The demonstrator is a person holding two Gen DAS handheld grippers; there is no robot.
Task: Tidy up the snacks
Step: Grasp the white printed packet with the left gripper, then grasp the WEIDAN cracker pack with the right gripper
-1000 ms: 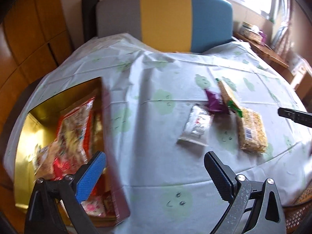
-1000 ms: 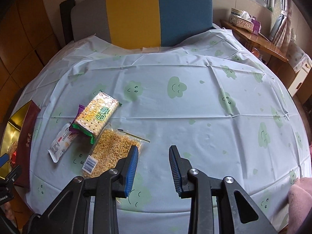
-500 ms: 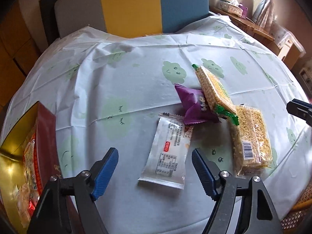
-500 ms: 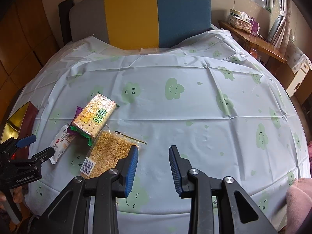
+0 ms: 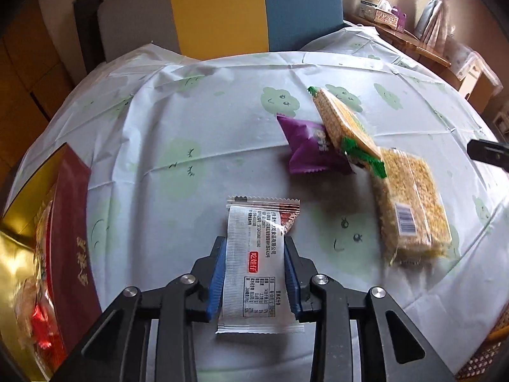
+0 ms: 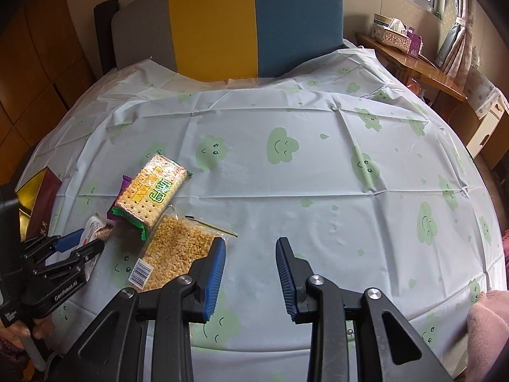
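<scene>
My left gripper [image 5: 254, 248] is shut on a white snack packet [image 5: 257, 270] lying on the tablecloth; it also shows in the right wrist view [image 6: 76, 246] with the packet [image 6: 95, 227]. Beyond it lie a purple packet [image 5: 311, 149], a green-ended cracker pack [image 5: 343, 127] leaning on it, and a clear bag of yellow puffed snack [image 5: 410, 203]. In the right wrist view the cracker pack [image 6: 152, 191] and yellow bag [image 6: 178, 254] sit left of my right gripper [image 6: 251, 258], which is open and empty above the cloth.
A gold-lined box with a dark red wall [image 5: 74, 222] holds several snack bags at the table's left edge; it shows in the right wrist view too [image 6: 41, 203]. A grey, yellow and blue chair back [image 6: 229, 22] stands behind the table. A wooden sideboard [image 6: 410, 60] is at the right.
My left gripper moved forward and down over the white packet and closed on it. The right gripper has stayed in place, open.
</scene>
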